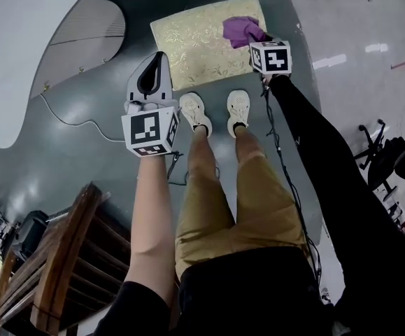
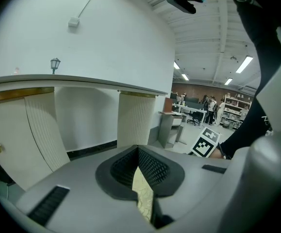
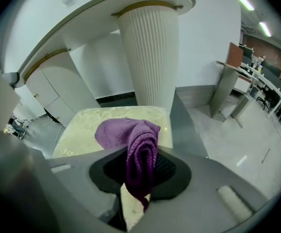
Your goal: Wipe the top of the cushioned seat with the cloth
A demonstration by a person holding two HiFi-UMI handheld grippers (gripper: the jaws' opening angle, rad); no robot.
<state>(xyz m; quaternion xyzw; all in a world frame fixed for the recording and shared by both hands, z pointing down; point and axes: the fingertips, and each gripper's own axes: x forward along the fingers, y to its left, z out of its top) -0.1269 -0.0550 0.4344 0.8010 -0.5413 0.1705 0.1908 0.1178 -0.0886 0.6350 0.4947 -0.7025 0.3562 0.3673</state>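
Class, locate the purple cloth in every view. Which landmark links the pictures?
Head view: purple cloth upper centre-right, on a corner of the cushioned seat.
Left gripper view: not in it.
Right gripper view: centre, clamped by the right gripper.
Shared landmark: the gold-patterned cushioned seat.

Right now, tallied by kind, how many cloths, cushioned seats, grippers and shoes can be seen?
purple cloth: 1
cushioned seat: 1
grippers: 2, left gripper and right gripper
shoes: 2
Total: 6
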